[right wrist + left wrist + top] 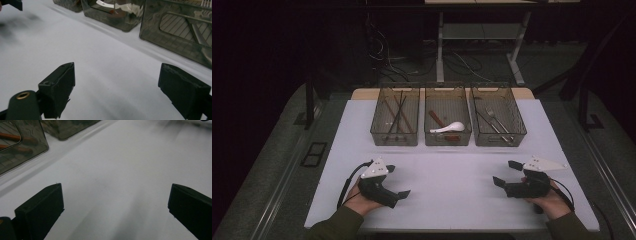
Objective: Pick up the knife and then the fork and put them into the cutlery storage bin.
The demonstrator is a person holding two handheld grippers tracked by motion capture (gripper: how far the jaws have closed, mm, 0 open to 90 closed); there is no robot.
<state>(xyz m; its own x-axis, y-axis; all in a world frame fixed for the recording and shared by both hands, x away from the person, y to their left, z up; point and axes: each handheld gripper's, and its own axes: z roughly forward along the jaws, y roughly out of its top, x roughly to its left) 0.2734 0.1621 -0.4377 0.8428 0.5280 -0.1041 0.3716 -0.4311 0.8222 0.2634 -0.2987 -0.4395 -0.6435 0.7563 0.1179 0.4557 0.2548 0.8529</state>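
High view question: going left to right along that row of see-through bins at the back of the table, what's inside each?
Left bin: chopsticks → middle bin: white spoon beside a brown utensil → right bin: metal fork.

From above our side of the table (452, 200) we looked forward and down; the three smoked bins sat toward twelve o'clock, well off, and the floor beyond them at the frame's top. The left gripper (115, 202) carried its own camera, low and close over the white surface, facing along its wide-apart jaws, with a bin (22, 145) at ten o'clock. The right gripper (116, 85) camera sat equally low and near, its bins (180, 30) running from twelve to two o'clock. All three views shared the bare tabletop and the bins' near walls.
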